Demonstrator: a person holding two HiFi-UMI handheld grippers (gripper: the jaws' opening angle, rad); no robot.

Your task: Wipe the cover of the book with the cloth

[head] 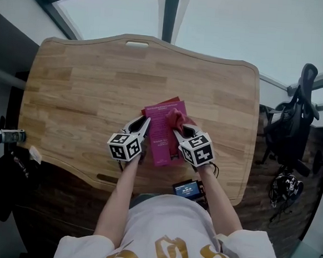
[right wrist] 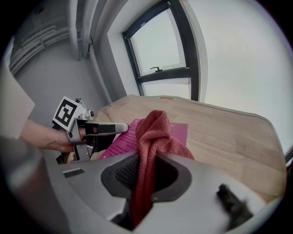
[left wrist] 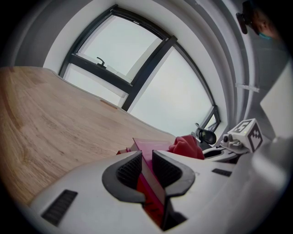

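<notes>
A magenta book [head: 162,132] lies on the wooden table [head: 86,92] in front of the person. My left gripper [head: 145,122] is shut on the book's left edge [left wrist: 149,171], the cover clamped between both pads. My right gripper [head: 177,131] is shut on a red cloth [head: 176,118], which bunches up over the book's upper right part. In the right gripper view the cloth [right wrist: 151,137] rises from between the jaws, the book [right wrist: 126,139] shows behind it, and the left gripper [right wrist: 121,128] is at the left. The cloth [left wrist: 187,147] also shows in the left gripper view.
A dark phone-like device [head: 189,189] lies at the table's near edge by the right arm. An office chair [head: 292,125] stands off the table's right side, a can [head: 8,136] off its left. A window [right wrist: 160,50] is beyond the far edge.
</notes>
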